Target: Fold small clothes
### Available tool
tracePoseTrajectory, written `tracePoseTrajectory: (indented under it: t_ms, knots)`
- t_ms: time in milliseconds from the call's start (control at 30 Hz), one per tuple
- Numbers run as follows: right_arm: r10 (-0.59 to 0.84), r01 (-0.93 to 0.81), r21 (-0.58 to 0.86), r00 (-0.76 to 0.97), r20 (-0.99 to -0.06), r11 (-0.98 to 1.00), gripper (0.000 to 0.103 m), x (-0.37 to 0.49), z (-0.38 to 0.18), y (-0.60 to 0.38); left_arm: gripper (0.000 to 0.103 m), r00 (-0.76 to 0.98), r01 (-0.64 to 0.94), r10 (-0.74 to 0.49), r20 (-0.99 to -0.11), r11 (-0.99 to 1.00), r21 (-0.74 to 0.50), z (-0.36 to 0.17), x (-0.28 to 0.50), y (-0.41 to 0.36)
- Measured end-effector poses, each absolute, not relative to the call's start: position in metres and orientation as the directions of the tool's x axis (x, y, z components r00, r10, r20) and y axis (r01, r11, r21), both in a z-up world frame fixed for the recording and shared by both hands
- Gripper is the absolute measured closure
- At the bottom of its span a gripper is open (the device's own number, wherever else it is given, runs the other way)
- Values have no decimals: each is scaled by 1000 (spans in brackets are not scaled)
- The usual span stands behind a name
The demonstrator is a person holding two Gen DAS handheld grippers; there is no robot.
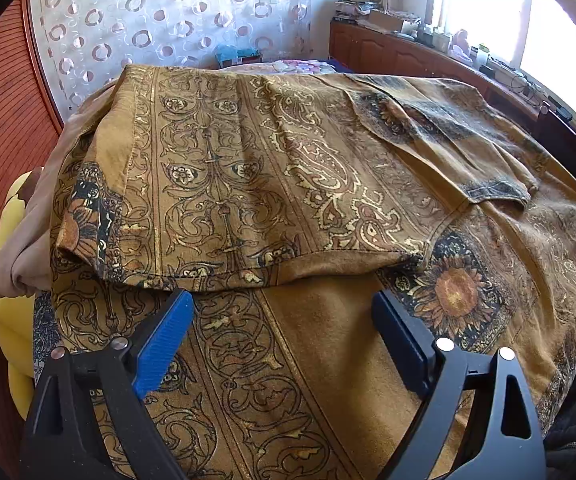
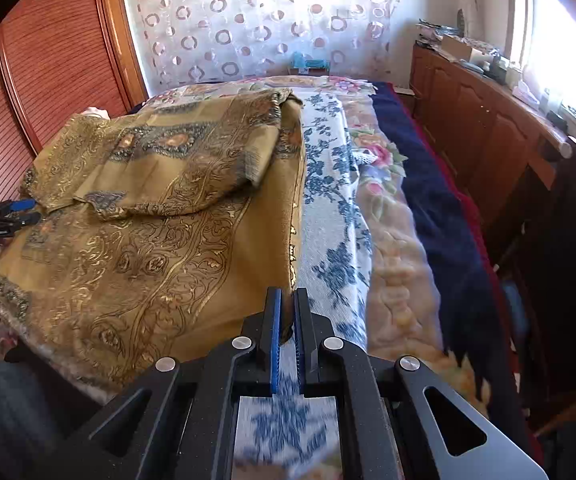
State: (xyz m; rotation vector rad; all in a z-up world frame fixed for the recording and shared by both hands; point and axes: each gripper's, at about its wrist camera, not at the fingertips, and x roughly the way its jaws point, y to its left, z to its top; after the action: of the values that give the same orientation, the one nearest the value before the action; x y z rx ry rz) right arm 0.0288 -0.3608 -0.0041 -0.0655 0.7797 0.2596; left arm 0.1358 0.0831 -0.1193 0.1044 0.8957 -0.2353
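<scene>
A mustard-brown garment (image 1: 248, 168) with black and gold scroll and sunflower print lies spread on the bed, its far part folded over toward me. My left gripper (image 1: 284, 312) is open and empty, its blue pads just short of the folded hem. In the right wrist view the same garment (image 2: 148, 240) lies at left, a sleeve folded across it. My right gripper (image 2: 287, 304) is shut on the garment's right edge, a small fold of fabric between its pads. The left gripper (image 2: 20, 210) shows at the far left edge.
A white bedspread with blue flowers (image 2: 336, 220) and a floral blanket (image 2: 392, 240) cover the bed. A yellow item (image 1: 0, 272) lies at the left. A wooden cabinet (image 2: 488, 128) runs along the right under a bright window. A patterned curtain (image 1: 168, 12) hangs behind.
</scene>
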Motion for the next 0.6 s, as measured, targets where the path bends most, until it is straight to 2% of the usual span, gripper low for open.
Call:
tracePoseTrajectory:
  t_ms: [133,200,267,333,400,600]
  knots:
    - [160,-238,-18,706,-690,971,97,16,5,-361,12,601,246,-160,-783,969,-9,-119,136,84]
    - [174,-249,-15,717,-675,968,92,22,3,-344,12,600,247,-160,-783,969,-9,-119,136,84]
    - [166,-247,-31,735,-658,969,80,27,6,-335,12,601,247,-160,-783,969,-9,-119,136,83]
    - [188,-261,-23,751,-633,965,57,35,9,-327,12,600,247,-160,-783,969,-9,-119,135,83]
    - [210,-274,-9,759,-616,962,47,48,4,-315,12,601,247,-160,-783,969,-9,-119,135,83]
    - [244,-289,34,734,-633,957,47,102,-7,-288,11,601,247,-160,-783,969,-9,-119,136,83]
